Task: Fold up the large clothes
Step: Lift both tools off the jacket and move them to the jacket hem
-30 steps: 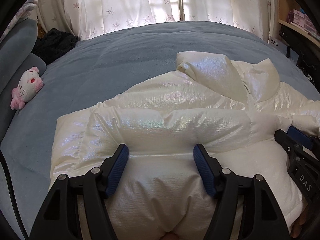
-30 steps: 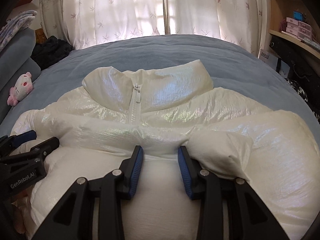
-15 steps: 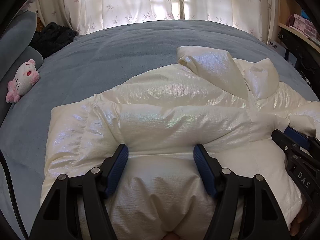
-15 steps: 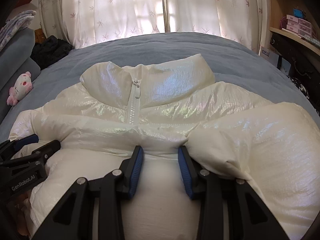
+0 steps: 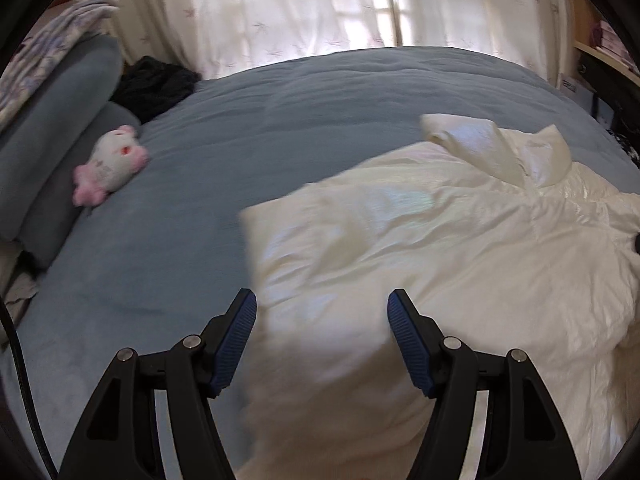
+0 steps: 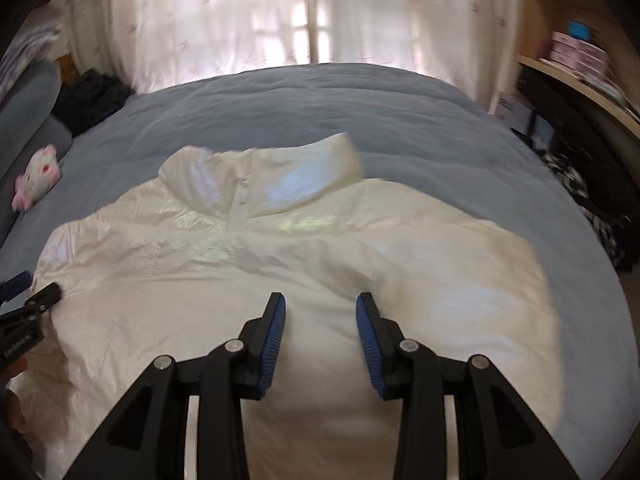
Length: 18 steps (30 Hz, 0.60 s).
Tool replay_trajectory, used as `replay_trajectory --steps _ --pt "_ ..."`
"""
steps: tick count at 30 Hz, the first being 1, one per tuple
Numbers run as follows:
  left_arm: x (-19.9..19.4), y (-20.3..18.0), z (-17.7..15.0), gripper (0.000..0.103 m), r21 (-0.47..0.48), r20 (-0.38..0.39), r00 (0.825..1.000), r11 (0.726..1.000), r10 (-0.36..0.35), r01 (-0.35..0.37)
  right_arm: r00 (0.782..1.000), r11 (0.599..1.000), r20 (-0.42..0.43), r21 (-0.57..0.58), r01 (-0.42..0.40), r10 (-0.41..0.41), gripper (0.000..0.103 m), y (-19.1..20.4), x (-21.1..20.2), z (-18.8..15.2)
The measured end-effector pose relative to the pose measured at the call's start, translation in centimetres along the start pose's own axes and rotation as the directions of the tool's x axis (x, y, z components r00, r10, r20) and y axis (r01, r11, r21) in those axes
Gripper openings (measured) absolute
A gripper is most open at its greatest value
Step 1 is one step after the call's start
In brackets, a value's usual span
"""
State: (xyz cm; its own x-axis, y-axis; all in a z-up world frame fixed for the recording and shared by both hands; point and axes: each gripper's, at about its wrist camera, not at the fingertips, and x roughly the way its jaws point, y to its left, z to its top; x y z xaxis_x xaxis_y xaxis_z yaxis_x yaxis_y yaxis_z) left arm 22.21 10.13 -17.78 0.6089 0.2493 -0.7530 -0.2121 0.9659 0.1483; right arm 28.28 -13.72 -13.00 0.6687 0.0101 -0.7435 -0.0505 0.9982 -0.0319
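White puffer jacket lies spread on the blue bed, collar toward the curtains; plush toy by the pillows. Left gripper and right gripper hover over it, jaws apart, holding nothing.

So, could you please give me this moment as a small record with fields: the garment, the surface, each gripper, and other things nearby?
garment: shiny white puffer jacket, lying zipped, collar toward the curtains
surface: blue-grey bed cover
left gripper: open, above the jacket's left edge
right gripper: open, above the jacket's middle
nearby: pink and white plush toy beside the grey pillows; dark clothing heap
image: blurred
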Motion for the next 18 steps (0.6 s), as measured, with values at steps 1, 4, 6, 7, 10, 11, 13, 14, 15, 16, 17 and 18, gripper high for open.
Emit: replay_trajectory --steps 1,4,6,7,10,11,13,14,15,16,17,18 --pt "-0.7 0.3 -0.1 0.067 -0.004 0.000 1.000 1.000 0.005 -0.005 1.000 1.000 -0.001 0.010 0.004 -0.004 0.037 -0.4 -0.6 -0.2" --pt "-3.1 1.9 -1.1 0.067 -0.019 -0.005 1.000 1.000 0.020 -0.020 1.000 0.998 -0.011 0.059 -0.001 0.001 0.037 -1.8 -3.1 -1.6" --pt "-4.9 3.0 -1.8 0.067 -0.027 -0.012 1.000 0.999 0.020 -0.020 1.000 0.996 -0.017 0.089 -0.011 0.013 0.037 -2.7 -4.7 -2.4" --pt "-5.9 3.4 -2.3 0.067 -0.031 -0.012 1.000 0.999 0.015 -0.016 1.000 0.994 -0.015 0.104 -0.022 0.023 0.037 -3.1 -5.8 -3.0" --pt "-8.6 4.3 -3.7 0.067 -0.032 -0.004 1.000 0.999 0.013 -0.013 0.999 0.992 -0.009 0.120 -0.048 0.049 0.037 -4.0 -8.7 -4.3" --pt "-9.4 4.4 -4.1 0.067 -0.030 -0.003 1.000 0.999 0.012 -0.012 0.998 0.991 -0.005 0.120 -0.055 0.056 0.037 -4.2 -9.8 -4.8" --pt "-11.4 4.7 -5.2 0.067 -0.029 0.000 1.000 1.000 0.001 -0.001 0.998 0.990 0.005 0.119 -0.070 0.070 0.037 -4.5 -11.7 -5.6" --pt "-12.0 4.6 -5.5 0.067 -0.028 0.001 1.000 1.000 -0.003 0.003 0.997 0.990 0.012 0.117 -0.077 0.077 0.037 -4.7 -12.7 -6.1" --pt "-13.2 4.7 -6.1 0.067 -0.027 0.001 1.000 1.000 -0.006 0.006 0.996 0.990 0.017 0.116 -0.084 0.083 0.037 -4.8 -13.5 -6.5" --pt "-13.9 4.7 -6.5 0.067 -0.027 -0.001 1.000 1.000 -0.008 0.008 0.995 0.989 0.023 0.113 -0.094 0.092 0.037 -5.1 -14.5 -6.9" --pt "-14.7 4.7 -6.9 0.067 -0.026 0.000 1.000 1.000 -0.012 0.012 0.995 0.989 0.029 0.110 -0.102 0.099 0.037 -5.3 -15.5 -7.3" --pt "-15.8 4.8 -7.5 0.067 -0.026 0.004 1.000 0.999 -0.020 0.021 0.994 0.989 0.036 0.105 -0.108 0.104 0.037 -5.4 -16.4 -7.7"
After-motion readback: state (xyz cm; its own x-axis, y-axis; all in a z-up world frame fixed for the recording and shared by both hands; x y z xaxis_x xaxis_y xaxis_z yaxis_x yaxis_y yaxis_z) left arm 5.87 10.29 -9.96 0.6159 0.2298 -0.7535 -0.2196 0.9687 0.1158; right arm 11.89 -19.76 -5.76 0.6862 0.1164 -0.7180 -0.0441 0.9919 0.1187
